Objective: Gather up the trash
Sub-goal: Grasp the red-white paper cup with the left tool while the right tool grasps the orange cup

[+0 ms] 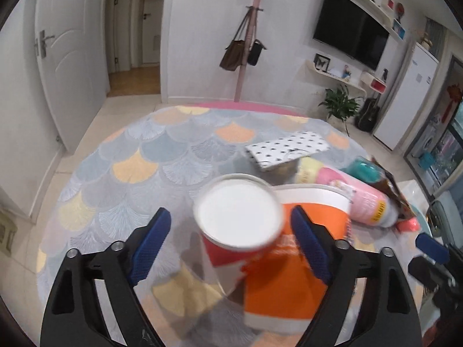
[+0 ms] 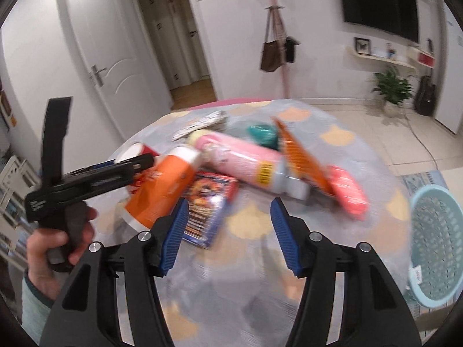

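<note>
Trash lies heaped on a round table (image 1: pixel 121 156) covered in a fan-patterned cloth. Left gripper (image 1: pixel 230 225) hangs over a red paper cup (image 1: pixel 240 217), jaws spread wide to either side of its white rim; whether the pads touch the cup cannot be told. Just behind it lies a tipped orange cup (image 1: pixel 292 274), then a pink bottle (image 1: pixel 358 199) on its side, a polka-dot box (image 1: pixel 286 150), a teal object (image 1: pixel 361 167) and a brown snack wrapper (image 1: pixel 393 190).

Right gripper (image 2: pixel 228 231) hovers above bare cloth near the table's front, jaws wide and holding nothing. Ahead of it lie a blue snack packet (image 2: pixel 207 211), the orange cup (image 2: pixel 162 190), the pink bottle (image 2: pixel 249 167) and a coral block (image 2: pixel 348 193). A pale blue basket (image 2: pixel 439 248) sits at the right edge. The person's left hand (image 2: pixel 60 245) grips the other tool's handle.
</note>
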The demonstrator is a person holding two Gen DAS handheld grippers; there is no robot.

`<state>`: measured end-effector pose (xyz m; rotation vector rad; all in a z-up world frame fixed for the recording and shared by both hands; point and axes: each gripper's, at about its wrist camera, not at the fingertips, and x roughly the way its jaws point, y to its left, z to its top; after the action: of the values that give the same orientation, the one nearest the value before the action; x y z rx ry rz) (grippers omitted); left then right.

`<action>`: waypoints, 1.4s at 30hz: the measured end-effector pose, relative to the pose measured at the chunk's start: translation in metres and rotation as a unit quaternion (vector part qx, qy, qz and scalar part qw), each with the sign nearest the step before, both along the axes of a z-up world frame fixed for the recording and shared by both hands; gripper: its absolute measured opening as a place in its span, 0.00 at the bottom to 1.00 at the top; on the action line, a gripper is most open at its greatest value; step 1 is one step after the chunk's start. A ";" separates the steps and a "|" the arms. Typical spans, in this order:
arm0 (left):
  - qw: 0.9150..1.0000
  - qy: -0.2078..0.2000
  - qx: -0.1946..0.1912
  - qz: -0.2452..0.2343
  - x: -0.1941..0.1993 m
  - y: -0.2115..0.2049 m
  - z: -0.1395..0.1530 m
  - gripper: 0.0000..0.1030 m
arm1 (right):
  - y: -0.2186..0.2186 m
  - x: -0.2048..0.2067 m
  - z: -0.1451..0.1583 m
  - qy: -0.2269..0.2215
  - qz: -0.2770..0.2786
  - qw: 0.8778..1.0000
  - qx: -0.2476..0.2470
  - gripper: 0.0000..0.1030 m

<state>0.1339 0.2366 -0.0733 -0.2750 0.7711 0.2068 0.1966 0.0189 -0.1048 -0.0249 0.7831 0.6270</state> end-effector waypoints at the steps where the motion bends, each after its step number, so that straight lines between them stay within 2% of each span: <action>1: 1.000 -0.005 -0.011 0.001 0.001 0.005 -0.003 0.75 | 0.007 0.001 -0.001 0.002 0.004 1.000 -0.001 0.54; 2: 1.000 -0.007 -0.020 0.001 -0.001 0.007 -0.006 0.72 | 0.017 0.004 -0.002 0.006 0.009 1.000 0.000 0.54; 3: 1.000 -0.009 -0.027 0.000 -0.002 0.009 -0.008 0.64 | 0.024 0.006 -0.003 0.012 0.015 1.000 0.003 0.54; 4: 0.999 -0.011 -0.034 -0.003 -0.001 0.011 -0.011 0.50 | 0.030 0.008 -0.004 0.020 0.020 1.000 0.007 0.54; 5: 0.999 -0.013 -0.039 -0.006 -0.002 0.014 -0.012 0.41 | 0.038 0.011 -0.006 0.030 0.026 0.999 0.011 0.54; 10: 0.997 -0.045 -0.061 0.023 -0.032 0.037 -0.008 0.42 | 0.066 0.023 -0.015 0.058 0.040 0.997 0.019 0.54; 14: 0.994 -0.078 -0.039 0.065 -0.066 0.053 -0.002 0.42 | 0.088 0.029 -0.023 0.076 0.037 0.996 0.015 0.54; 18: 0.991 -0.109 -0.022 0.077 -0.089 0.052 0.000 0.42 | 0.107 0.028 -0.029 0.088 0.045 0.995 0.013 0.54; 24: 0.986 -0.125 -0.036 0.100 -0.102 0.059 -0.006 0.42 | 0.135 0.013 -0.033 0.071 0.071 0.995 -0.019 0.54; 30: 0.984 -0.134 -0.050 0.109 -0.102 0.066 -0.007 0.42 | 0.137 0.014 -0.044 0.104 0.082 0.991 0.006 0.52; 33: 0.984 -0.134 -0.041 0.111 -0.101 0.065 -0.005 0.42 | 0.140 0.007 -0.041 0.083 0.085 0.993 -0.002 0.45; 37: 0.984 -0.135 -0.033 0.108 -0.103 0.062 -0.004 0.42 | 0.129 -0.008 -0.031 0.050 0.083 0.995 0.001 0.45; 42: 0.984 -0.139 -0.040 0.103 -0.109 0.053 0.001 0.42 | 0.107 -0.015 -0.015 0.035 0.063 0.997 0.016 0.45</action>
<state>0.0250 0.2892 -0.0721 -0.4496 0.4733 0.3250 0.1818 0.1255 -0.1198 -0.0236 0.8447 0.7632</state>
